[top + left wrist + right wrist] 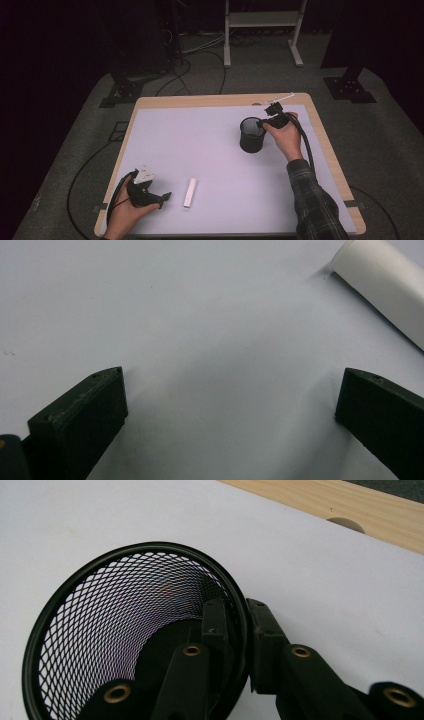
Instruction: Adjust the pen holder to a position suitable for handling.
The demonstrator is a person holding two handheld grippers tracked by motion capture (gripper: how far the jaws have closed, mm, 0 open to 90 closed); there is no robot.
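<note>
While clamped, mesh cup [100, 645] empty.

Table [320, 131]: pale wood edge w/ visible grain, matt; top covered by a smooth white sheet [210, 330], matt, looks like paper or thin plastic, can't tell which. Mesh cup [125, 630]: black wire mesh, prob. metal, w/ a smooth solid rim, slight sheen. White stick [385, 285]: smooth, matt-to-satin, plastic-looking. Left gripper [161, 196]: matt black plastic, jaws faintly rough w/ layered texture; light grey flat plate on top, matt. Right gripper [239, 625]: same matt black plastic, brass-coloured shiny metal inserts at the joints. Sleeve [312, 200]: soft plaid cloth. Floor [75, 130]: grey, rough, carpet-like. Frame [262, 22] at back: pale painted metal, smooth.
</note>
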